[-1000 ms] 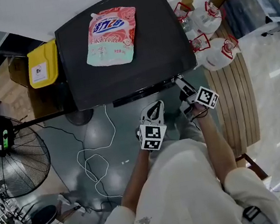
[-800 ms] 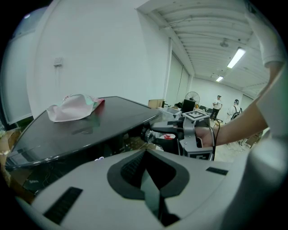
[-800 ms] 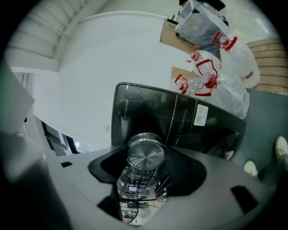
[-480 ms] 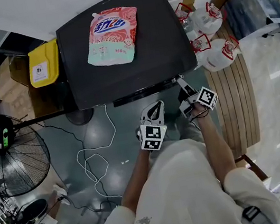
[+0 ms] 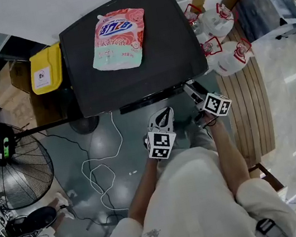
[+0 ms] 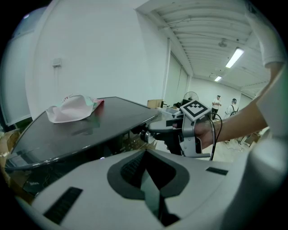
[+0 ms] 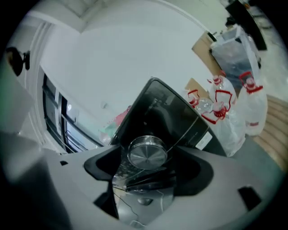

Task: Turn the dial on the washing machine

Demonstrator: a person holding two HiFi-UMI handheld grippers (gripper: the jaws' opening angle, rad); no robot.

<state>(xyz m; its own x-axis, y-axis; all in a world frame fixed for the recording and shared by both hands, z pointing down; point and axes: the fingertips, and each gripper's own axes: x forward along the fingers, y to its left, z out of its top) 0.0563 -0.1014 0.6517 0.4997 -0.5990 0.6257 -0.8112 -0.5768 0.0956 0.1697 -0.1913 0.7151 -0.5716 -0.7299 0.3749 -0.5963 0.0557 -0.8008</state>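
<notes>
Right gripper (image 5: 190, 87) jaws opening around the steel dial (image 7: 147, 152) on the washing machine (image 5: 135, 77), evidently letting go. Left gripper (image 5: 163, 117) jaws pressed together, empty, idle alongside.

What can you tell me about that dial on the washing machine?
The dial is a round silver knob, metal by its look, with a brushed face and a raised rim. It juts from the washing machine's dark front. It stands between the jaws of the right gripper, which are opening; nothing seems to press on it.
</notes>
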